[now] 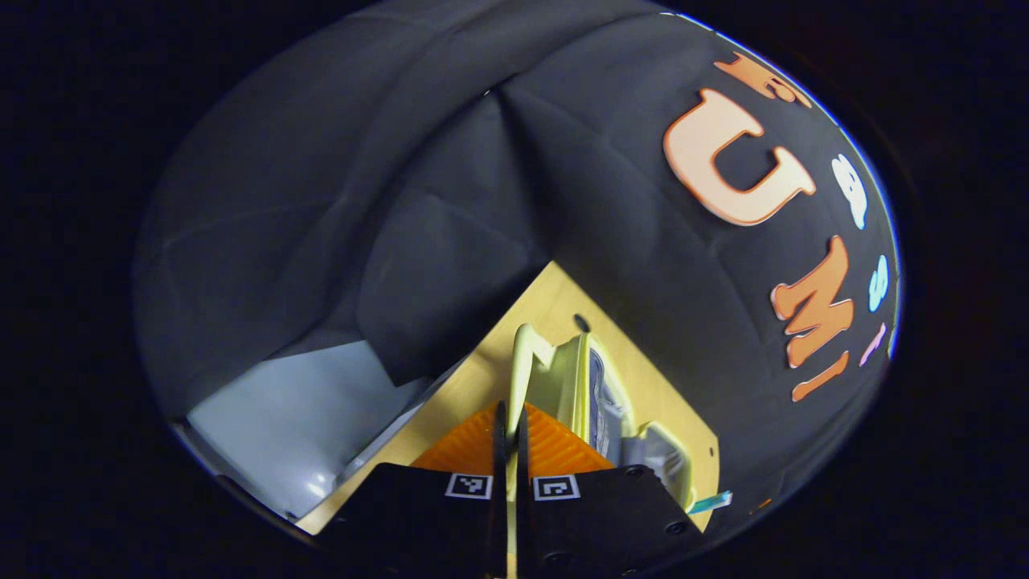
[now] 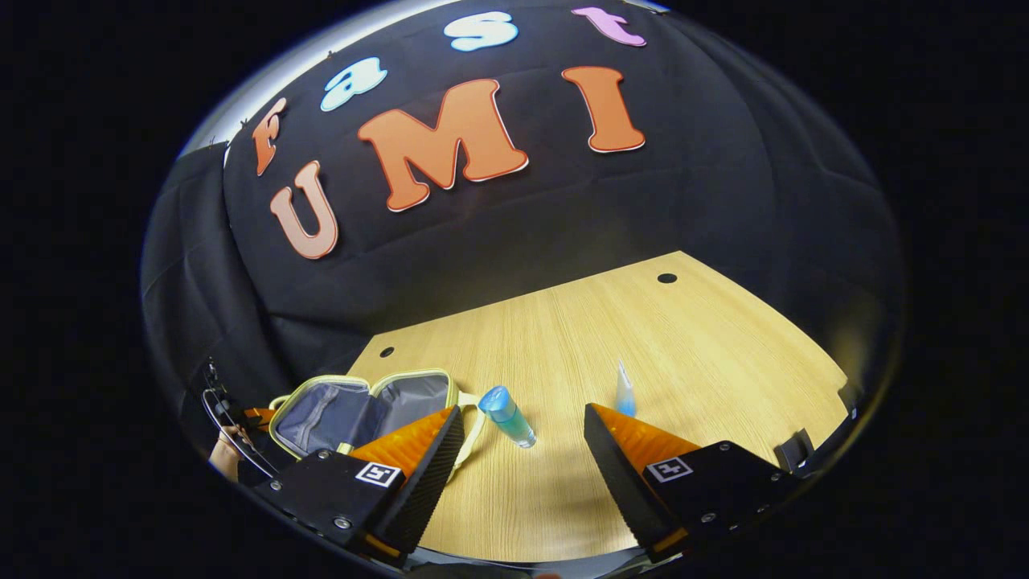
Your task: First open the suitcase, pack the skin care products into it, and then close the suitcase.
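Hovering with right gripper [image 2: 522,450] spread wide, bottle [image 2: 506,416] lying on the table [image 2: 563,338] just ahead between its fingers, nearer the left one; tube [image 2: 625,392] standing just beyond the right finger. Holding left gripper [image 1: 510,434] pressed together, possibly pinching the lid edge of the open suitcase [image 1: 563,386] directly ahead. Risking knocking the bottle rolling by closing off-centre, or letting the lid drop.

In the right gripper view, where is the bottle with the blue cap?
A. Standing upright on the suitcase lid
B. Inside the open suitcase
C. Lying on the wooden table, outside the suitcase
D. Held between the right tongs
C: the clear bottle with the blue cap lies tilted on the light wooden table, beside the open yellow-green suitcase with grey lining, ahead of the open right tongs.
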Motion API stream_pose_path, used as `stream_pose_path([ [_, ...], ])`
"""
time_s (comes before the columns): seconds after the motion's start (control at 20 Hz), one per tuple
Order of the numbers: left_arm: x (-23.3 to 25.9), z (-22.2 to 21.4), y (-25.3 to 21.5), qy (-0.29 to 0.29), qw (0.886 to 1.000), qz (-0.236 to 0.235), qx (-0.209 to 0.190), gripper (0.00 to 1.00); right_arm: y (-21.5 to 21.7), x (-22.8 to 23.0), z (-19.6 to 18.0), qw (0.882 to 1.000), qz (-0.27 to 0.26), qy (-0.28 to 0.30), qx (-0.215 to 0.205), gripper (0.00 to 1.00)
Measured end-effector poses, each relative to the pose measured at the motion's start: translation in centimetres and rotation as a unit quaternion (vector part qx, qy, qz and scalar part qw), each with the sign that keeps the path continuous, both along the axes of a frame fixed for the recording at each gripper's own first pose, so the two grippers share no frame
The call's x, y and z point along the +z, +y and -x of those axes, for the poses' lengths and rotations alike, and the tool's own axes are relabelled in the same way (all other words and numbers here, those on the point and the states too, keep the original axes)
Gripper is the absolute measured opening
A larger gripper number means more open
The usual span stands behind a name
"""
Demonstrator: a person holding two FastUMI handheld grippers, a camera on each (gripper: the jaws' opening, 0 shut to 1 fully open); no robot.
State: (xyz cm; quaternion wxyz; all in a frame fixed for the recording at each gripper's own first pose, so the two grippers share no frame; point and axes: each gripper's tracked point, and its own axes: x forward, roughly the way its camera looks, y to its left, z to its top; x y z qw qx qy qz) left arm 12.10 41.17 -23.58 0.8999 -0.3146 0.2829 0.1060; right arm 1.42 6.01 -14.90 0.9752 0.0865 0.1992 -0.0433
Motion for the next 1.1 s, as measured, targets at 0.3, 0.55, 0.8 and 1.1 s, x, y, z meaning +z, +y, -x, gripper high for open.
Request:
stream_pose_path([
  [0.3, -6.4, 0.5, 1.9, 0.051, 0.997, 0.037, 0.040, 0.16, -0.6, -0.6, 0.4, 1.000, 0.015, 0.003, -0.015, 0.95],
  [0.55, -1.8, 1.8, 1.9, 0.029, 0.999, -0.004, 0.040, 0.83, -2.9, -0.4, 1.1, 0.999, 0.033, 0.000, -0.030, 0.95],
  [0.8, 7.3, 0.4, -3.3, -0.073, 0.993, -0.092, 0.014, 0.90, -4.8, -0.2, 1.3, 0.998, 0.051, -0.002, -0.023, 0.95],
  [1.1, 19.2, 0.1, -17.5, -0.191, 0.963, -0.188, -0.002, 0.96, -6.6, 0.5, 0.6, 0.998, 0.067, -0.008, 0.005, 0.95],
])
